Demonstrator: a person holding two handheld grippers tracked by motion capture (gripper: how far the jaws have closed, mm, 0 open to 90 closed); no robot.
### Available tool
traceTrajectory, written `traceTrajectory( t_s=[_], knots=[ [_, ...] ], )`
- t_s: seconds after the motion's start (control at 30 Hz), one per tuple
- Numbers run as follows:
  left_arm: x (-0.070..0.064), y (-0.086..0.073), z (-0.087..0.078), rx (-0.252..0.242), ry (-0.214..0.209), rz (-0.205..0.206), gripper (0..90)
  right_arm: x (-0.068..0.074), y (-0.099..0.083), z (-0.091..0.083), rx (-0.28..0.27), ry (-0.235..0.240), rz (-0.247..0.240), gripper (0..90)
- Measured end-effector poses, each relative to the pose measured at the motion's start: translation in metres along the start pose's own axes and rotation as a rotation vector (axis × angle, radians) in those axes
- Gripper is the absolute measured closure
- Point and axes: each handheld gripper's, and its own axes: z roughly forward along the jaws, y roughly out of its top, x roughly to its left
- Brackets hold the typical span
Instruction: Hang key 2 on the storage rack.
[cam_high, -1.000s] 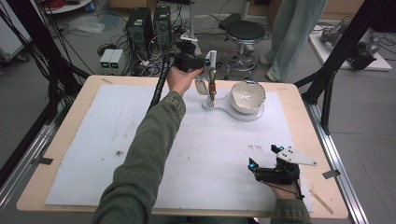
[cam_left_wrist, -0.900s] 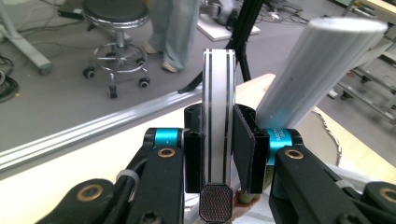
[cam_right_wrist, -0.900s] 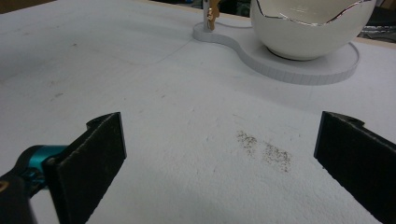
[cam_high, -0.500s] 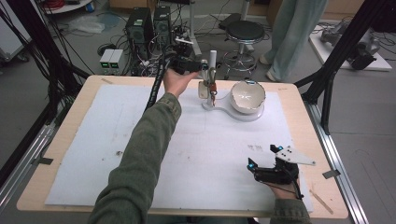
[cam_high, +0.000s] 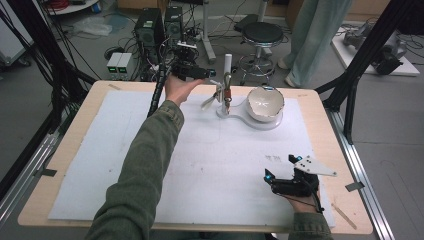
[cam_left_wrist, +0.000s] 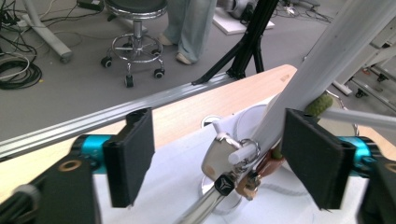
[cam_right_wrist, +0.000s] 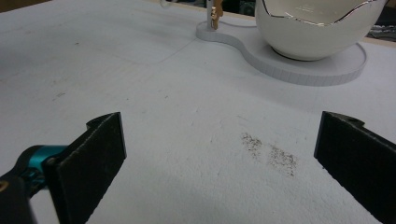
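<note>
Keys (cam_left_wrist: 229, 161) hang on a small hook stand (cam_high: 226, 85) at the far middle of the table (cam_high: 75, 135): a silver fob and a brown tag on a ring, dangling beside the upright white post. The post rises from a white figure-eight base, whose other lobe carries a white egg-shaped bowl (cam_high: 266, 103) with a jagged rim.

The left gripper (cam_high: 210, 76) has reached across to the stand and is plainly the nearer one. Its fingers (cam_left_wrist: 133, 158) stand wide apart with nothing between them pressed. In the left gripper view the keys lie ahead and slightly low, towards the right-hand pad, and the post slants up just in front of that pad. The bunch's long axis runs downward from the hook, so I judge the fingers must drop a little and close across it without catching the post.

The right gripper (cam_high: 282, 172) rests near the table's front right corner, well apart, its fingers (cam_right_wrist: 100, 154) spread wide and empty over bare white sheet. Open room lies to the left of the stand; the table's far edge is close behind it.
</note>
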Motion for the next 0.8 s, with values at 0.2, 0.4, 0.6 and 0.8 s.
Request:
traceTrajectory(
  t_s=[0.2,0.4,0.6,0.8],
  knots=[
    [0.005,-0.006,-0.007,0.019,0.008,0.003,10.1,0.000,0.000,0.001,0.002,0.000,-0.004,1.0],
    [0.009,-0.014,-0.018,0.023,0.010,0.007,3.8,0.000,0.000,0.002,0.003,-0.001,-0.003,1.0],
    [0.014,-0.028,-0.029,0.027,0.007,0.021,3.8,0.001,0.000,0.002,0.004,-0.001,0.001,1.0],
    [0.019,-0.046,-0.044,0.031,0.012,0.039,3.7,0.000,0.000,0.004,0.008,-0.001,-0.001,1.0]
  ],
)
